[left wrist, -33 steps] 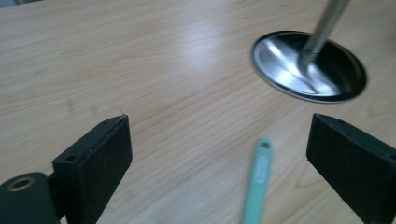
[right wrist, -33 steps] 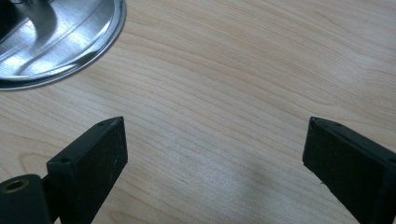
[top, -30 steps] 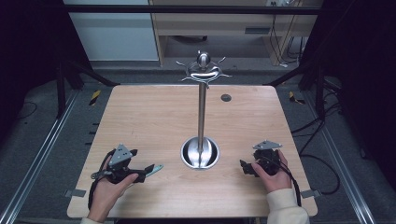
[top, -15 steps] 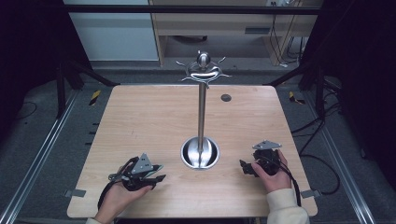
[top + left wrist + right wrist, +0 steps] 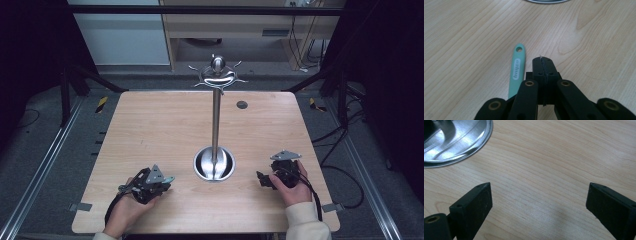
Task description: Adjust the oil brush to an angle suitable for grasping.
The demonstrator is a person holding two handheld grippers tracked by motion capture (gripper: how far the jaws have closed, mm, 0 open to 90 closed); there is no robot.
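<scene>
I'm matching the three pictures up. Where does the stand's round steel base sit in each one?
High view: base just below the picture's middle, on the near half of the table.
Left gripper view: a sliver of its rim at the top edge, right of centre.
Right gripper view: its rim in the top left corner.
Shared landmark: the table's pale wood grain.
</scene>
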